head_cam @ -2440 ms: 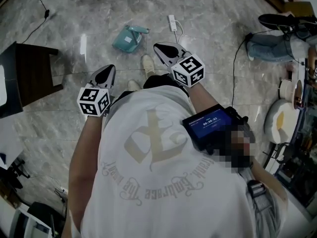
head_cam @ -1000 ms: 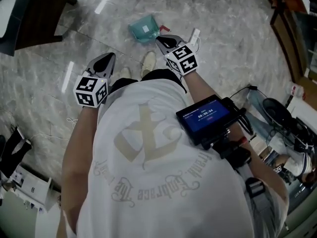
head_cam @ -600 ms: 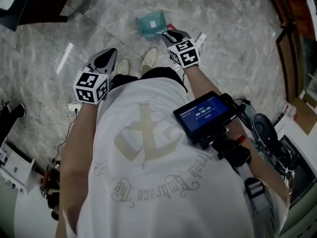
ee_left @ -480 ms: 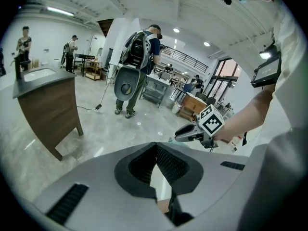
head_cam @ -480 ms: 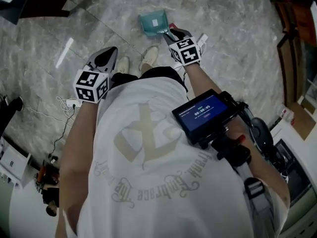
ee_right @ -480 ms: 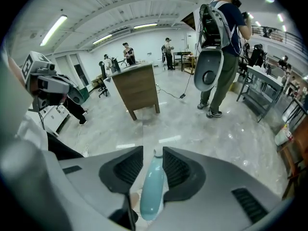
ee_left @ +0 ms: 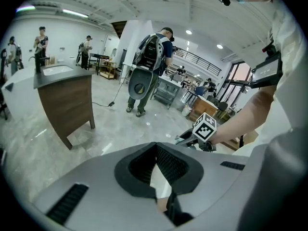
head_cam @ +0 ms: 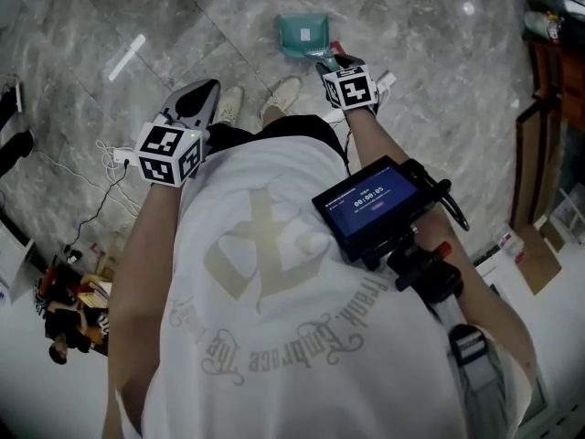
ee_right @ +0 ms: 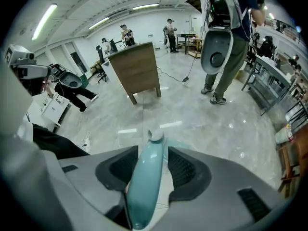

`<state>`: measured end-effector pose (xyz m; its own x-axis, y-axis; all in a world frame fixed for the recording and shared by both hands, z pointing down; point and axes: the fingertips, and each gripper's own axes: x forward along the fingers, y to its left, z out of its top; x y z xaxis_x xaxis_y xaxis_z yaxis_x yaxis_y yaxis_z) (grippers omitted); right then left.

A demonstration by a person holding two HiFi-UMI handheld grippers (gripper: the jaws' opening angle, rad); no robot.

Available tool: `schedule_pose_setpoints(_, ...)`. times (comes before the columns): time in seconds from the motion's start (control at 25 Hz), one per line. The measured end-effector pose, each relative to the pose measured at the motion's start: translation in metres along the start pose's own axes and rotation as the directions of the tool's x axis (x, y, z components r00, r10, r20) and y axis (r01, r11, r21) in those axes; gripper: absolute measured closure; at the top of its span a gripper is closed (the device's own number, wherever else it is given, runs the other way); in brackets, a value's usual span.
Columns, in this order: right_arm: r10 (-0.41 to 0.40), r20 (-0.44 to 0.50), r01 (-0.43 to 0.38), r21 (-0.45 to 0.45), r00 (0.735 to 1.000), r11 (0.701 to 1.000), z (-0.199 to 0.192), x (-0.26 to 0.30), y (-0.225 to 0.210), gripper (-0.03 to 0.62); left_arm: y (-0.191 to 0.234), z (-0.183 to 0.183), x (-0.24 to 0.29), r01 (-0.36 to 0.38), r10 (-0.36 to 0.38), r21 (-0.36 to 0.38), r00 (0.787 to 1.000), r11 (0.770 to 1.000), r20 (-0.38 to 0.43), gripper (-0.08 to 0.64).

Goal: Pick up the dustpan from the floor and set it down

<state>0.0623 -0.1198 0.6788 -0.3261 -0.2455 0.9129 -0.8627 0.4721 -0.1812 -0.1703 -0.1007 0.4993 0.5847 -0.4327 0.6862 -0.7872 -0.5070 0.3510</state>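
The teal dustpan (head_cam: 304, 33) lies on the marble floor ahead of the person's shoes. My right gripper (head_cam: 331, 63) reaches down to its handle. In the right gripper view the teal handle (ee_right: 144, 186) runs lengthwise between the jaws of the right gripper (ee_right: 149, 150). Those jaws have just been opening and now stand wide, with a thin gap beside the handle. My left gripper (head_cam: 210, 87) hangs above the floor beside the left shoe. In the left gripper view the tips of the left gripper (ee_left: 156, 146) meet, with nothing held.
Two pale shoes (head_cam: 281, 93) stand just behind the dustpan. A white power strip (head_cam: 385, 81) lies right of the right gripper, and cables (head_cam: 117, 161) lie at the left. A wooden cabinet (ee_right: 137, 71) and a standing person (ee_right: 226, 42) are farther off.
My right gripper has sunk toward the floor and reached the dustpan's handle. The left gripper has shifted only a little, and the head view has swung round.
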Motion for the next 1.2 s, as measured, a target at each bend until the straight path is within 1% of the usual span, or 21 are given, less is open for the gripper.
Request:
schedule_pose_setpoints(0.08, -0.014, -0.02, 0.013, -0.019, 1.0, 1.0, -0.005, 0.002, -0.005, 0.391, -0.002, -0.005, -0.006, -0.023, 0.023, -0.014, 1.0, 1.0, 0.003, 0.549)
schedule_pose_setpoints(0.2, -0.013, -0.042, 0.011, -0.044, 0.999, 0.999, -0.011, 0.007, -0.007, 0.391, -0.005, -0.014, -0.013, -0.048, 0.048, -0.031, 0.999, 0.998, 0.0, 0.548)
schedule_pose_setpoints(0.4, -0.022, -0.074, 0.017, -0.064, 0.997, 0.998, -0.02, 0.014, -0.008, 0.394, -0.011, -0.02, -0.017, -0.07, 0.07, -0.05, 0.997, 0.996, 0.013, 0.548)
schedule_pose_setpoints(0.56, -0.056, -0.102, 0.052, -0.049, 0.993, 0.997, -0.031, 0.012, -0.015, 0.425, -0.019, -0.023, -0.02, -0.076, 0.077, -0.057, 0.997, 0.995, 0.02, 0.548)
schedule_pose_setpoints(0.68, -0.07, -0.103, 0.067, -0.032, 0.992, 0.997, -0.028, 0.013, -0.018, 0.44, -0.018, -0.024, -0.022, -0.08, 0.081, -0.057, 0.997, 0.995, 0.019, 0.548)
schedule_pose_setpoints(0.8, -0.091, -0.112, 0.089, -0.019, 0.99, 0.996, -0.027, 0.012, -0.023, 0.456, -0.016, -0.025, -0.021, -0.079, 0.079, -0.053, 0.997, 0.995, 0.014, 0.548)
schedule_pose_setpoints(0.96, -0.147, -0.115, 0.149, 0.008, 0.982, 0.989, -0.033, 0.006, -0.036, 0.494, -0.018, -0.019, -0.015, -0.058, 0.059, -0.035, 0.998, 0.998, 0.013, 0.548)
schedule_pose_setpoints(1.12, -0.159, -0.097, 0.157, -0.035, 0.982, 0.987, -0.028, 0.003, -0.04, 0.497, -0.014, -0.01, -0.011, -0.038, 0.038, -0.015, 0.999, 0.999, 0.006, 0.548)
schedule_pose_setpoints(1.2, -0.162, -0.083, 0.16, -0.037, 0.983, 0.986, -0.026, 0.001, -0.041, 0.497, -0.013, -0.006, -0.009, -0.028, 0.028, -0.005, 1.0, 1.0, 0.002, 0.548)
